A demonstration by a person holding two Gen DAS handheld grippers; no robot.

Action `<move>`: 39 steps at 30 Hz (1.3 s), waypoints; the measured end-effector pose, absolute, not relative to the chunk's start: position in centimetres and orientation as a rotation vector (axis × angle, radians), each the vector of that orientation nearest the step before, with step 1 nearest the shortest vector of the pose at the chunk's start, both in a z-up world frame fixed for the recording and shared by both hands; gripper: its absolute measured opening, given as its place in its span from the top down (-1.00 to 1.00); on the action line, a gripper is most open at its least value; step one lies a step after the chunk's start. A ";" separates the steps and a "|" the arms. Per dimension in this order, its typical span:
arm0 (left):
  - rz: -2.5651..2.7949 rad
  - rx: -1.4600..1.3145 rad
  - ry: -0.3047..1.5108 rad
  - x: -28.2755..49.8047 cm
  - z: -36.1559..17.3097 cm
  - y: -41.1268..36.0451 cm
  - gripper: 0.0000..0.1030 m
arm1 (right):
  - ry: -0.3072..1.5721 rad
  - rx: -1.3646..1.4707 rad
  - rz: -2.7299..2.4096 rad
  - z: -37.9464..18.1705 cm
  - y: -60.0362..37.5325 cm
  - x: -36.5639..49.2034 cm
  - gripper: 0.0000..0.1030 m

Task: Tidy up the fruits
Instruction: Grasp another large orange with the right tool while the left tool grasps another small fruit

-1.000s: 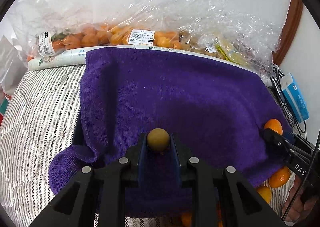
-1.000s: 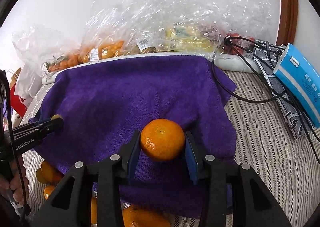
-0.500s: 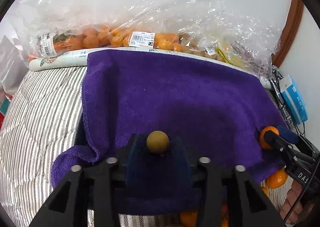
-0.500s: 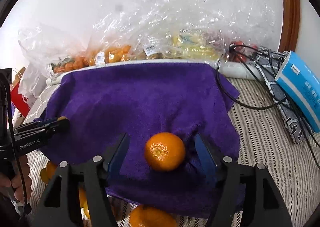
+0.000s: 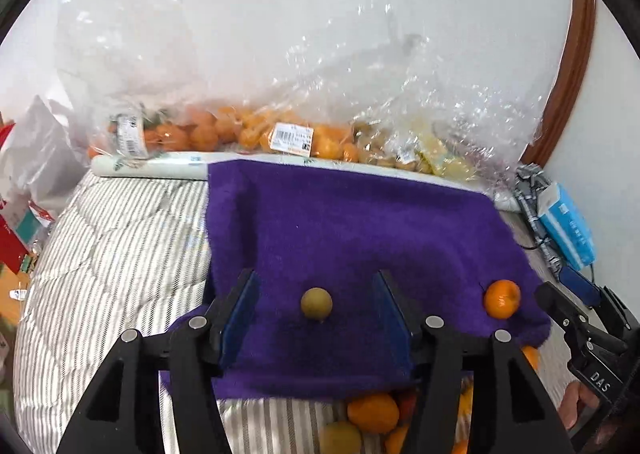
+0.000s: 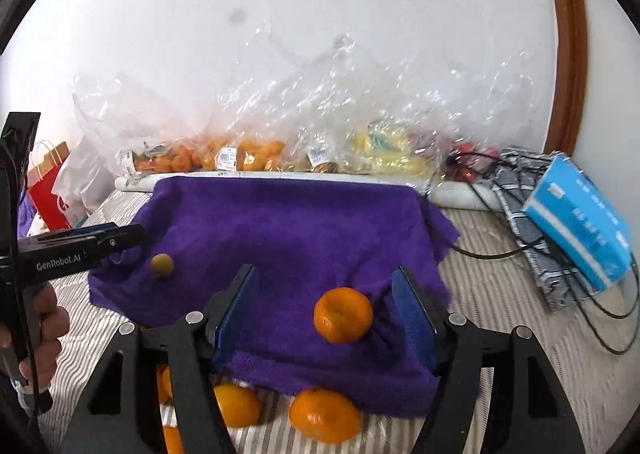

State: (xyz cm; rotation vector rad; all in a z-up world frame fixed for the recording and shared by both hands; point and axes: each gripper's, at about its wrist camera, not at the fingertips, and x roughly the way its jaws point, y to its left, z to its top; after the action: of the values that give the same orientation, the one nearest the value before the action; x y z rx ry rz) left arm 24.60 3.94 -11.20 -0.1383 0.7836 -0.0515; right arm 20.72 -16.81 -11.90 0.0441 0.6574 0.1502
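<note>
A small olive-brown fruit (image 5: 316, 304) lies on the purple towel (image 5: 360, 221), between the jaws of my left gripper (image 5: 315, 274). Those jaws are opening and their pads stand clear of the fruit. On the towel's near right part rests a mandarin (image 6: 343, 314), between the spread fingers of my right gripper (image 6: 325, 271), which is open and does not touch it. The right wrist view also shows the small fruit (image 6: 162, 264) just off the left gripper's (image 6: 120, 238) tip. Seen from the left wrist, the mandarin (image 5: 502, 298) sits beside the right gripper (image 5: 576, 318).
Several loose mandarins (image 6: 324, 414) lie on the striped bedding (image 5: 112, 246) under the towel's near edge. Clear plastic bags of fruit (image 5: 248, 133) line the wall behind. A blue tissue pack (image 6: 580, 221) and black cables (image 6: 520, 246) sit at the right.
Both grippers have opened, let go of their fruit and risen and drawn back. The small fruit and the mandarin now lie on the towel.
</note>
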 end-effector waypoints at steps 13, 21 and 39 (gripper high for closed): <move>-0.075 -0.129 0.812 18.4 -10.5 4.3 -0.10 | 0.753 0.076 0.125 -14.1 -18.0 14.7 -0.21; -0.071 -0.153 0.851 16.7 -12.2 5.6 -0.11 | 0.823 0.110 0.128 -17.0 -18.0 15.1 -0.17; -0.145 -0.108 0.928 16.9 -15.9 3.7 -0.08 | 0.820 0.102 0.146 -17.8 -17.4 16.1 0.19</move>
State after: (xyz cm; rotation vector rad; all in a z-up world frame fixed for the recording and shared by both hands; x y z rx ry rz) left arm 16.88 3.71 -15.88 -0.1079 0.9277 -0.1453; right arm 16.11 -17.41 -17.84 0.1022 0.8204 0.1462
